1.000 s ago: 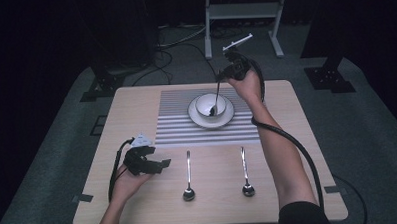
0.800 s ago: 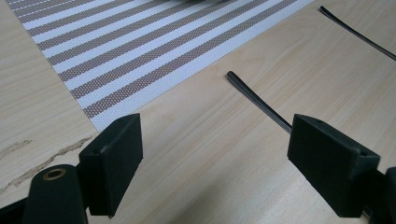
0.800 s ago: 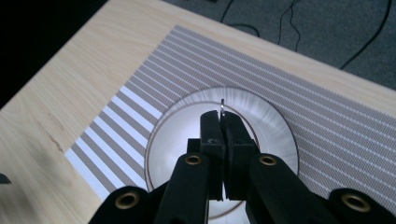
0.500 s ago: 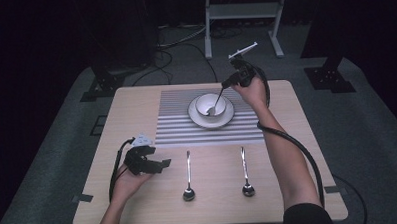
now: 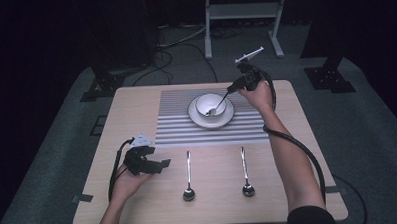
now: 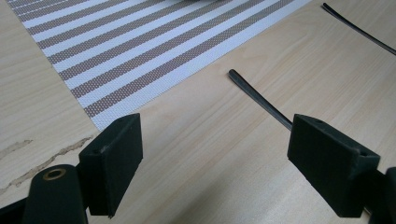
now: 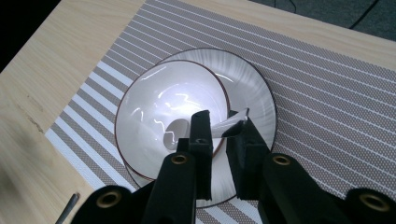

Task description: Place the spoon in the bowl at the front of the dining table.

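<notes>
Now the right gripper (image 5: 231, 87) sits lower and nearer the bowl (image 5: 210, 104) than a second ago, when it held the spoon (image 5: 218, 105) steeply above the dish; the spoon's head has come to rest inside the bowl, its handle leaning up over the rim toward the jaws. In the right gripper view, the two black jaws stand a little apart around the pale handle of the spoon (image 7: 231, 122), and they have just been opening, with that handle between them; whether the pads press on it at all is hard to tell, so the grip looks to be letting go. That suggests this spoon is as good as delivered, the bowl sitting on its plate (image 5: 197, 121) on the striped mat (image 5: 177, 130). The left gripper (image 5: 163, 165) rests by the table's near left side, in the same place as before, its jaws spread wide with nothing between them. Two more spoons lie on the bare wood nearer the person, the left spoon (image 5: 188, 175) just beside that open gripper, the right spoon (image 5: 245, 170) farther along, so they are likely next.
</notes>
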Action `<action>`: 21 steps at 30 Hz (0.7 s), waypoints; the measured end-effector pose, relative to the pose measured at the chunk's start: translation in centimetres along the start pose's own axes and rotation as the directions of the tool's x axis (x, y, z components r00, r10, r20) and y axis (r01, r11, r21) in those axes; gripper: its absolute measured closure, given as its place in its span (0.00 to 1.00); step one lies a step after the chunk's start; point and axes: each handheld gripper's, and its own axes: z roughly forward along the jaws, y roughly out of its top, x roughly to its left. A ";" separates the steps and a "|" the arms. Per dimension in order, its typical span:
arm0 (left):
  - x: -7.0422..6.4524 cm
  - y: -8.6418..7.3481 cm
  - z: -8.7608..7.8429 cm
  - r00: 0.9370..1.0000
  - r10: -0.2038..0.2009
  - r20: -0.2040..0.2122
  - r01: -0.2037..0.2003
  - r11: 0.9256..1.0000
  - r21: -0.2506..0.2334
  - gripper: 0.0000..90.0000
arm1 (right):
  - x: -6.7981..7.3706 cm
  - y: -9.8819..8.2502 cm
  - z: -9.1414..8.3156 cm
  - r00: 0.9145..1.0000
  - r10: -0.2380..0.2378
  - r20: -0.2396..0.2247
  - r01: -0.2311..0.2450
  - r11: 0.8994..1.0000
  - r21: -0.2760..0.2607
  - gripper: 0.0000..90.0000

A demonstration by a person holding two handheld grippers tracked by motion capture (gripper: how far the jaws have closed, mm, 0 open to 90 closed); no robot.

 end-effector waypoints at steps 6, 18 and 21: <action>0.1 0.0 0.1 1.000 -0.004 0.001 0.004 1.000 -0.001 0.19 | -0.7 -0.6 0.3 1.000 0.012 0.002 -0.012 1.000 0.008 0.84; -0.1 0.0 0.1 1.000 0.001 -0.002 -0.001 1.000 0.004 0.19 | -1.8 -2.0 0.2 0.999 0.038 -0.002 -0.038 0.999 0.021 0.78; 0.0 -0.1 0.1 1.000 -0.009 0.005 0.009 1.000 -0.001 0.19 | -2.0 -2.5 0.1 0.999 0.042 -0.008 -0.042 0.999 0.010 0.76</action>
